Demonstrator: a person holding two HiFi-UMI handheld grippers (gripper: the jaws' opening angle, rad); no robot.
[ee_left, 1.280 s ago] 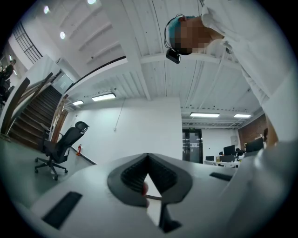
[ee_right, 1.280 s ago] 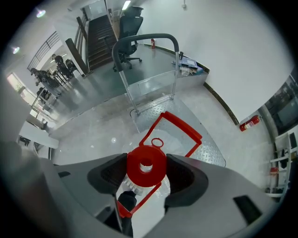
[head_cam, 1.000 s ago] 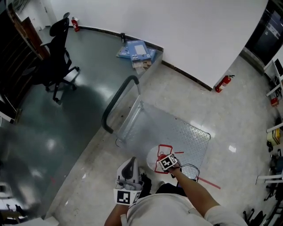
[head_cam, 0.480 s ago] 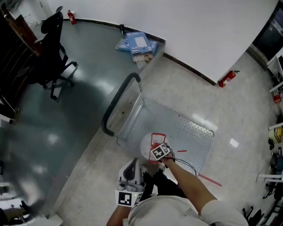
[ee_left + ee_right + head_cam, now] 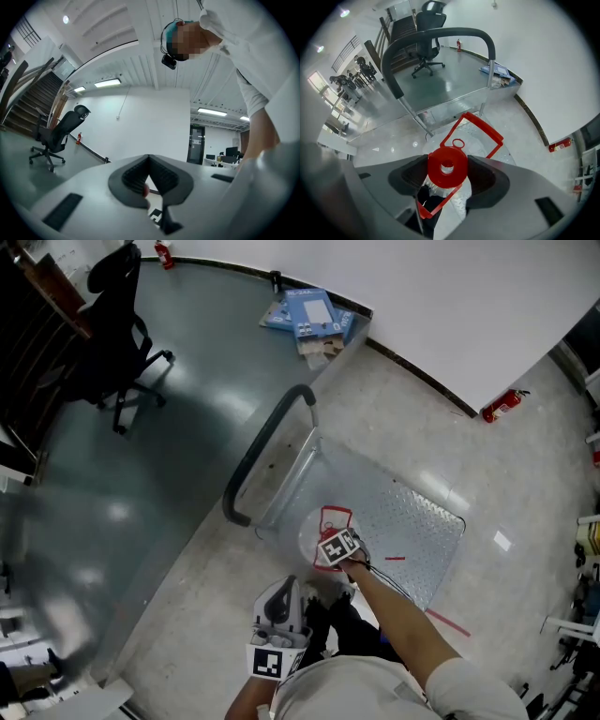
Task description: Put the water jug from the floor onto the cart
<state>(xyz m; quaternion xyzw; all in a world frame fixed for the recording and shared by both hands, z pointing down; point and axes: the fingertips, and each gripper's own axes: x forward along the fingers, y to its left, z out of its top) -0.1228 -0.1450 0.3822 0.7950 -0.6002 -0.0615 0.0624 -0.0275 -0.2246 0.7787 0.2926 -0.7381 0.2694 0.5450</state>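
Observation:
The water jug [image 5: 315,529] is clear with a red cap [image 5: 447,167] and a red carrying handle [image 5: 477,127]. It is upright at the near edge of the cart's metal deck [image 5: 408,521], by the end with the push handle [image 5: 267,442]. My right gripper [image 5: 338,547] comes down from above and is shut on the jug's red cap, one jaw on each side. Whether the jug rests on the deck or hangs just above it I cannot tell. My left gripper [image 5: 277,600] is held close to the person's body, pointing upward, shut with nothing in it [image 5: 149,165].
A black office chair [image 5: 112,306] stands at the far left on the dark floor. Blue boxes [image 5: 314,313] lie by the white wall behind the cart. A fire extinguisher [image 5: 502,406] stands at the wall to the right. Red tape [image 5: 448,622] marks the floor near the deck.
My right gripper has carried the jug forward and to the left, from beside the deck's near edge to over it. The left gripper has stayed by the body.

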